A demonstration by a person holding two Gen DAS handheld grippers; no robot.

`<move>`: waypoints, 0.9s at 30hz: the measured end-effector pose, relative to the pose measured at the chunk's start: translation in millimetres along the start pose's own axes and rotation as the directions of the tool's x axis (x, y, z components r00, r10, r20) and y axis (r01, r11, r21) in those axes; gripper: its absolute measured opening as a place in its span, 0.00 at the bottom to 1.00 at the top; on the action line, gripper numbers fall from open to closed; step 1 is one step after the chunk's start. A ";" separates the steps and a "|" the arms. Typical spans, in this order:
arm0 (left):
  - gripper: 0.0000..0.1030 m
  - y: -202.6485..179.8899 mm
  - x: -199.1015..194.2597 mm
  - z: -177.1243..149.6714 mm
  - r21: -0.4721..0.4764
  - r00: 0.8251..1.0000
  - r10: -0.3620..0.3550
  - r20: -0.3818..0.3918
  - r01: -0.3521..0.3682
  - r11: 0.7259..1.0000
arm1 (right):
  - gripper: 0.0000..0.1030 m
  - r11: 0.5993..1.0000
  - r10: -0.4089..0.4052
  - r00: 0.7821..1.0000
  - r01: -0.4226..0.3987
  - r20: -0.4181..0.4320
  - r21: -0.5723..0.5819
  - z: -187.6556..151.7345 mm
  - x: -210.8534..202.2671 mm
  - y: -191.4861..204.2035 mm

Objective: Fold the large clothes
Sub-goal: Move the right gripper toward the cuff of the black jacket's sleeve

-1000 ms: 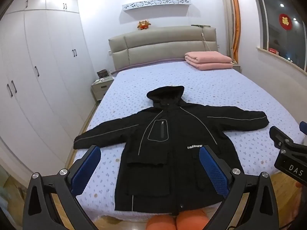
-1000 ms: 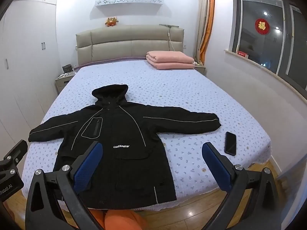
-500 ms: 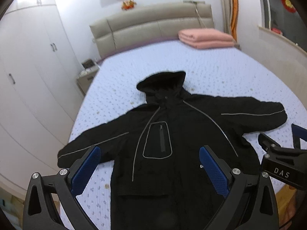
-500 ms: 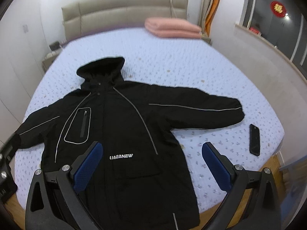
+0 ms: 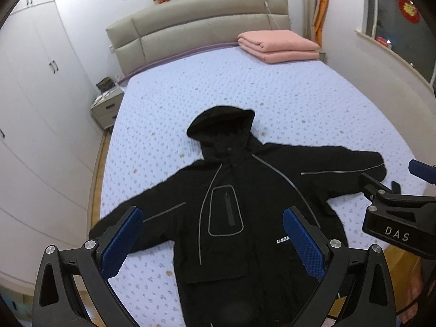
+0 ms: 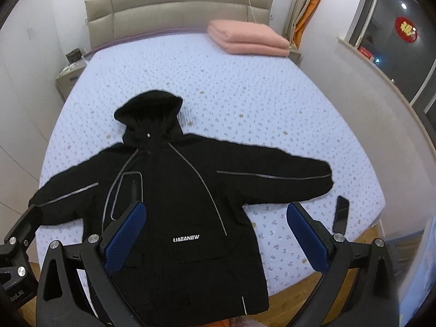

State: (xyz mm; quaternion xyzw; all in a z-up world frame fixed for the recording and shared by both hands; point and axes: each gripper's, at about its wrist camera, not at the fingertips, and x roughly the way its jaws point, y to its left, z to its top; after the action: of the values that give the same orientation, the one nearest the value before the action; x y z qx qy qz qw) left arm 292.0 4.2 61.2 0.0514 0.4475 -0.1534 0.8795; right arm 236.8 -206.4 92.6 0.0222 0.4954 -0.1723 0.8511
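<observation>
black hooded jacket (image 6: 174,204) laid face up and spread flat on the bed (image 6: 245,103), hood (image 6: 148,110) pointing toward the headboard (image 6: 174,8), both sleeves stretched out to the sides, hem at the foot edge of the bed; left gripper (image 5: 212,241) and right gripper (image 6: 215,234) both held above the lower half of the jacket, jaws of each spread wide and holding nothing; no fabric is touched. judged step: the approach before the first fold, with the garment fully unfolded and no fold yet made. the right sleeve (image 6: 275,179) ends near a dark phone (image 6: 342,214) lying on the bedspread just beside the cuff; the left sleeve (image 5: 152,215) runs out to the bed's left edge. the next move likely calls for each gripper to descend to a sleeve or shoulder, close on a single thickness of the thick fabric, and carry it inward across the chest; the padded cloth may be bulky and slide out of a shallow pinch, so a deep bite seems advisable, and the phone should be kept clear of the right cuff. a folded pink blanket (image 6: 248,38) rests at the head of the bed, well apart
</observation>
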 end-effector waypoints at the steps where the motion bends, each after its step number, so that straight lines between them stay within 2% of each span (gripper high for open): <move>1: 0.99 2.8 -10.2 6.0 0.003 1.000 -0.008 0.010 0.008 1.000 | 1.00 1.000 -0.011 1.000 0.011 0.009 0.000 3.7 -10.8 1.4; 6: 0.99 5.4 -38.7 18.9 0.052 0.998 0.003 0.056 -0.006 0.999 | 1.00 1.000 -0.002 0.998 0.001 0.058 0.015 11.4 -56.8 11.0; 12: 0.99 10.5 -69.6 25.2 0.062 0.993 -0.027 0.116 0.020 0.998 | 1.00 0.998 -0.060 0.994 0.057 0.094 0.034 7.4 -92.0 13.3; 15: 0.99 7.4 -72.7 27.3 0.070 0.992 -0.011 0.123 0.002 0.998 | 1.00 0.995 -0.090 0.991 0.085 0.100 0.047 6.0 -101.1 6.7; 20: 0.99 1.3 -73.2 33.4 0.066 0.992 0.016 0.122 -0.024 0.998 | 1.00 0.992 -0.108 0.989 0.100 0.101 0.080 6.8 -96.4 -17.6; 27: 0.99 -26.8 -52.0 52.3 0.047 0.993 0.067 0.097 -0.072 0.996 | 1.00 0.992 -0.076 0.994 0.067 0.075 0.106 15.3 -62.3 -65.2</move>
State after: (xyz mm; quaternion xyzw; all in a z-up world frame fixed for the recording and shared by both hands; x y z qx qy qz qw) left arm 295.2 -21.5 135.3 0.0816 0.3992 -0.1360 0.9031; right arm 201.0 -254.0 162.1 0.0416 0.4523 -0.2288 0.8610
